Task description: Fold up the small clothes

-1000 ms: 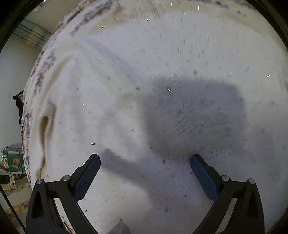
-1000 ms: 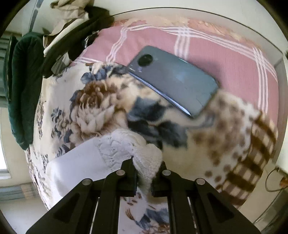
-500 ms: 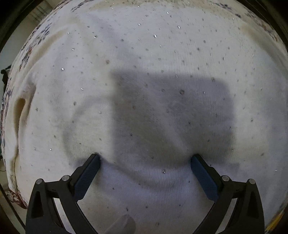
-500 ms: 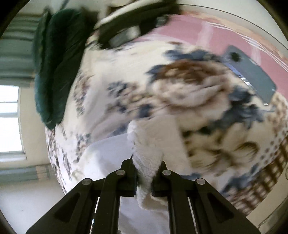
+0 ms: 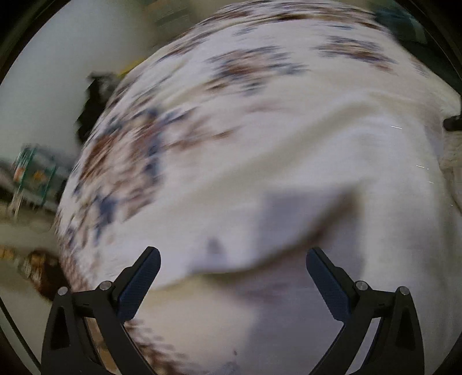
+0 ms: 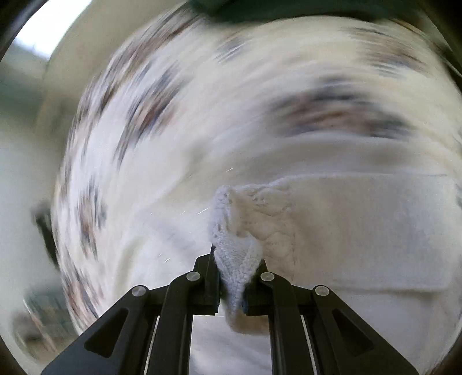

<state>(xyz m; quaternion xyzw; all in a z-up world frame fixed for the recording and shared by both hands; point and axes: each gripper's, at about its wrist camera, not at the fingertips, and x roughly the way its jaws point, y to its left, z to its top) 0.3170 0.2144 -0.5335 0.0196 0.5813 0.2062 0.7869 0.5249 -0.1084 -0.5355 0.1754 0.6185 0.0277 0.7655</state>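
A white knitted garment [image 5: 332, 161] lies spread on a flowered bed cover [image 5: 138, 161], blurred by motion. My left gripper [image 5: 232, 266] hangs open above the garment's near edge, with nothing between its fingers. In the right wrist view my right gripper [image 6: 232, 277] is shut on a bunched knitted cuff or edge of the white garment [image 6: 239, 230]. The rest of the cloth [image 6: 361, 230] stretches flat to the right. The far end of the garment is out of view.
The flowered bed cover [image 6: 138, 115] fills most of both views. A dark green cloth [image 6: 274, 11] lies at the top edge in the right wrist view. Off the bed's left side I see a wall and blurred floor clutter [image 5: 31, 173].
The left gripper has swung away from close over the white knit to a wider view of the bed's edge. The right gripper has swept sideways with the cloth; the phone has left its view.
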